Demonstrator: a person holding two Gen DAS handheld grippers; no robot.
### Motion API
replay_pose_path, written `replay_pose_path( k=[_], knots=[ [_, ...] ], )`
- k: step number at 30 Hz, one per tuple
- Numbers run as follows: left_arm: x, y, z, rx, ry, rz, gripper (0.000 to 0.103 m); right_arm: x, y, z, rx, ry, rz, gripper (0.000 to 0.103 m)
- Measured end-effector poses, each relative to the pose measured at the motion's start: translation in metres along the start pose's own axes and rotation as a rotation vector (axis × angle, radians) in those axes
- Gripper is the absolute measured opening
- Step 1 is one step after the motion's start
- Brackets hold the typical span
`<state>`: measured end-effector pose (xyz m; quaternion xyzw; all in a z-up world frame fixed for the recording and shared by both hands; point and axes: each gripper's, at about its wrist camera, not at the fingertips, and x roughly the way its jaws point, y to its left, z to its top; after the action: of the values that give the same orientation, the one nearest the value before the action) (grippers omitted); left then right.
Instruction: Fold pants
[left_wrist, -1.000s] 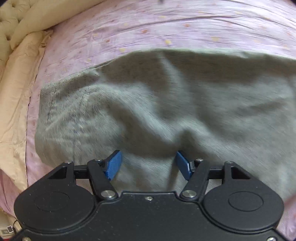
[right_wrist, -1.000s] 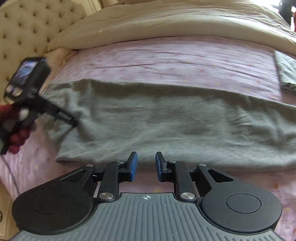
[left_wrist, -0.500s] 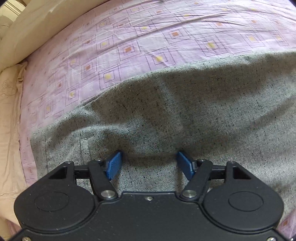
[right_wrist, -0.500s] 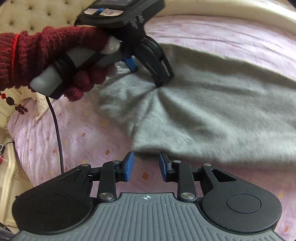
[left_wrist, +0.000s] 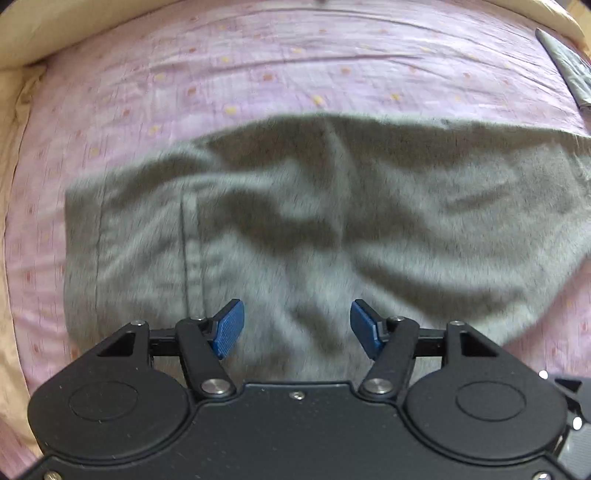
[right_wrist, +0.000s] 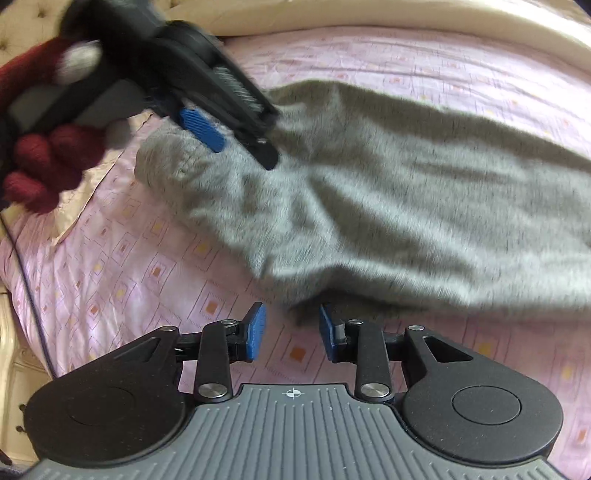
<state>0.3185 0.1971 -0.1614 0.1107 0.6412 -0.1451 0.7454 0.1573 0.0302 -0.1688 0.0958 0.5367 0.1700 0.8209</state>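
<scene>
The grey pants lie rumpled across a pink patterned bedsheet; their waist end with a seam is at the left. They also show in the right wrist view. My left gripper is open, just above the cloth near the waist, holding nothing. In the right wrist view it hovers over the pants' upper left end, held by a red-gloved hand. My right gripper is open at the pants' near edge, with a fold of cloth just ahead of its pads.
A cream duvet runs along the far side of the bed. A tufted headboard is at the far left. A folded grey garment lies at the far right. A black cable hangs at the left.
My left gripper has lifted away from the cloth and pulled back, leaving the waist end rumpled. My right gripper has moved closer to the pants' near edge and opened a little wider.
</scene>
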Motion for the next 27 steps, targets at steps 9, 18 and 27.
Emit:
replay_pose_path(
  k=[9,18,27],
  knots=[
    [0.002,0.033,-0.039,-0.074,0.062,0.027,0.066,0.024,0.01,0.016,-0.078,-0.026,-0.034,0.028],
    [-0.002,0.077,-0.013,-0.157,-0.022,0.108,0.066,0.007,0.014,0.002,-0.061,-0.017,-0.01,0.004],
    [0.037,0.116,-0.006,-0.222,0.035,0.185,0.078,0.021,0.018,-0.005,-0.06,0.059,-0.057,0.004]
  ],
)
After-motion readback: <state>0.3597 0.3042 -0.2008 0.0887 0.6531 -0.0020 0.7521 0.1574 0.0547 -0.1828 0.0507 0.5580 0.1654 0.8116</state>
